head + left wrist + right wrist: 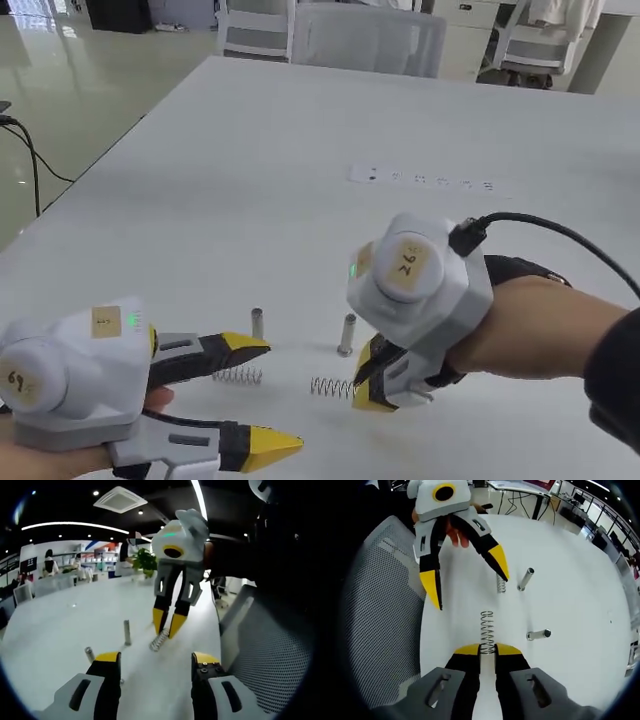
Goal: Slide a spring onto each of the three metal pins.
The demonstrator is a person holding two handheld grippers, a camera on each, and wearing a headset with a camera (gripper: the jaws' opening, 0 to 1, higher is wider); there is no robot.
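Right gripper view: your right gripper [487,650] is clenched on the near end of a spring [487,627], and the coils run straight out ahead from between the yellow tips, over the white table [580,605]. Left gripper view: your left gripper [156,658] is released, its jaws wide apart with nothing between them, and it points toward the right gripper. Head view: the held spring lies level and low over the tabletop; whether it touches the surface cannot be told. Its free end points toward a second spring [238,375], which lies loose on the table just beside the left gripper's upper jaw. Behind the springs, the left pin [257,322] and the right pin [347,335] stand upright, apart from each other, both bare metal.
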